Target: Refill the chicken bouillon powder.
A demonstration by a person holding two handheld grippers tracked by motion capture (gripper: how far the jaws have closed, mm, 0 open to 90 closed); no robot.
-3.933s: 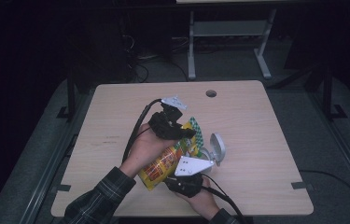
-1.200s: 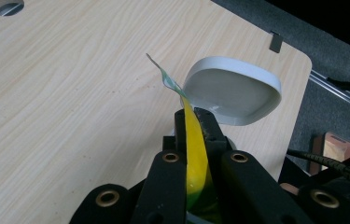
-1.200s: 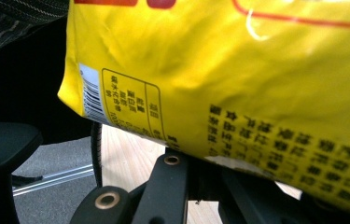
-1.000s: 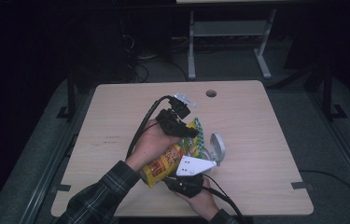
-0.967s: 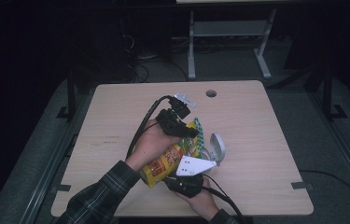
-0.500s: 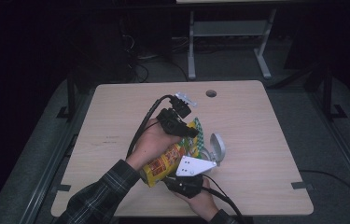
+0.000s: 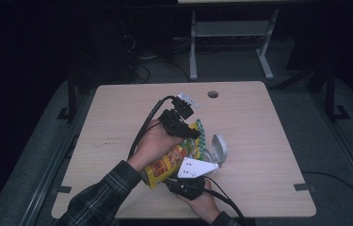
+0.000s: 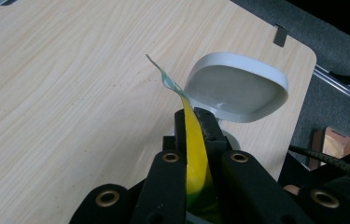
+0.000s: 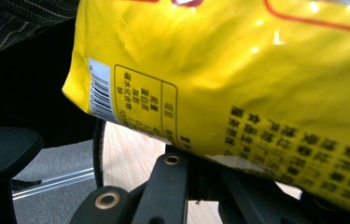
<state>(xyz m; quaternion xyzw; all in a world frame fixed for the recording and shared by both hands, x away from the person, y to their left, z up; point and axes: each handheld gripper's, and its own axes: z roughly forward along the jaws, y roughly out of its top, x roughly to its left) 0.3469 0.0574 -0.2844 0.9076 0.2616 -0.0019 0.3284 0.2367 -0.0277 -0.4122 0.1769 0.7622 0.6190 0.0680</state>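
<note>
Worktop (image 7: pixel 117 122): wide bare wood to the left, far side and right of the work; all action sits near the middle, toward the near edge. One cable hole (image 7: pixel 212 94) by the far edge. Dark floor round every side.

One bag (image 7: pixel 172 157), yellow w/ red print and a green-checked top, held up off the worktop btwn the two grippers, tilted, low end toward the near-left. One white bowl (image 7: pixel 217 147) just right of the bag's top; whether they touch, can't tell.

Two grippers. Left gripper (image 7: pixel 178 126) at the bag's upper end: in the left gripper view its fingers (image 8: pixel 207 128) are closed tight on the thin top edge of the bag, yellow strip running btwn them, bowl right behind. Right gripper (image 7: pixel 190 181) at the bag's lower part near the near edge; in the right gripper view the bag's barcode side lies right over the fingers (image 9: pixel 170 172), tips hidden, so how far apart they are: can't tell.

Vs 0.5 s ago: bag, bowl and both hands sit in the same spots, no visible shift.
</note>
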